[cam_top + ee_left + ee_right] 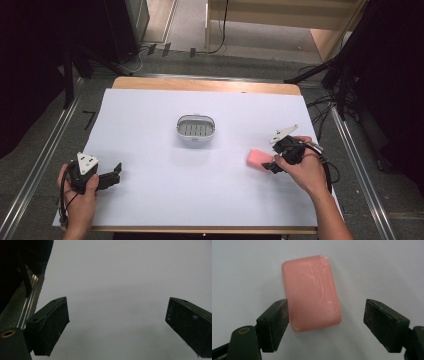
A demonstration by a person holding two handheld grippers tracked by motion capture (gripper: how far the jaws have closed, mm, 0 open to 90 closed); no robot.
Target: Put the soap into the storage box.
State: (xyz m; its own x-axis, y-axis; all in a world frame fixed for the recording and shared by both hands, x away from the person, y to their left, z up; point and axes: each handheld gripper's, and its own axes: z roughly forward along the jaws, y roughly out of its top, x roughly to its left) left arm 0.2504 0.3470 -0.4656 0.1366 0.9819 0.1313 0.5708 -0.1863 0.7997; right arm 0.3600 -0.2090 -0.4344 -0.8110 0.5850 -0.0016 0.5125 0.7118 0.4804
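A pink bar of soap (pixel 258 159) lies flat on the white sheet at the right. My right gripper (pixel 270 164) reaches it from the right, held in a hand. In the right gripper view the soap (pixel 312 292) lies between the jaws of this gripper (pixel 325 315). The left jaw is against the bar's long side, and a clear gap separates the right jaw from it, so the gripper is open. My left gripper (pixel 115 173) rests at the front left, jaws pointing right. It (pixel 117 315) stands wide open over bare sheet.
A white oval soap dish (pixel 196 140) with a slotted grey insert stands mid-table, to the left of and beyond the soap. The white sheet (pixel 150 115) covers a wooden table (pixel 200 84). Metal rails (pixel 45 150) run along both sides.
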